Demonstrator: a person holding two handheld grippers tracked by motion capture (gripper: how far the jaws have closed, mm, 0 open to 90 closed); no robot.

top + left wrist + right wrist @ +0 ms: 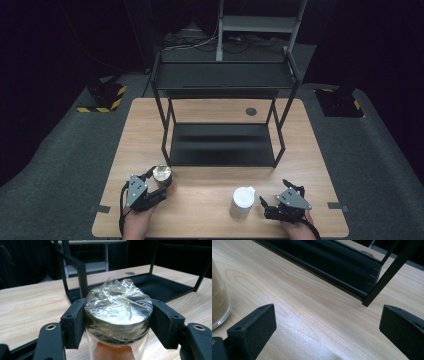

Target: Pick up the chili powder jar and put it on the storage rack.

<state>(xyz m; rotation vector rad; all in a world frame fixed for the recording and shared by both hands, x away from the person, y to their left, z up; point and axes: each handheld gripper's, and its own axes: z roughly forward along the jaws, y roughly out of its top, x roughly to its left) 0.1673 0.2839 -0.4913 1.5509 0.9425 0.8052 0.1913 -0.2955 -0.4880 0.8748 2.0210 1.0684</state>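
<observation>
A glass jar (162,174) with a dark lid wrapped in clear plastic film stands near the table's front left. My left gripper (159,184) is shut on it, and in the left gripper view both pads (73,322) press the sides of the jar's lid (118,307); orange-brown contents show below the lid. A second jar with a white lid (243,200) stands at the front right. My right gripper (274,194) rests just right of it, open with nothing between its jaws. In the right gripper view (327,332) that jar's glass wall (218,302) sits at the left edge.
A black two-tier metal rack (222,145) stands in the middle of the wooden table (210,210), its lower tray (324,262) just beyond both grippers. A round grommet (251,111) lies at the back. Grey floor surrounds the table.
</observation>
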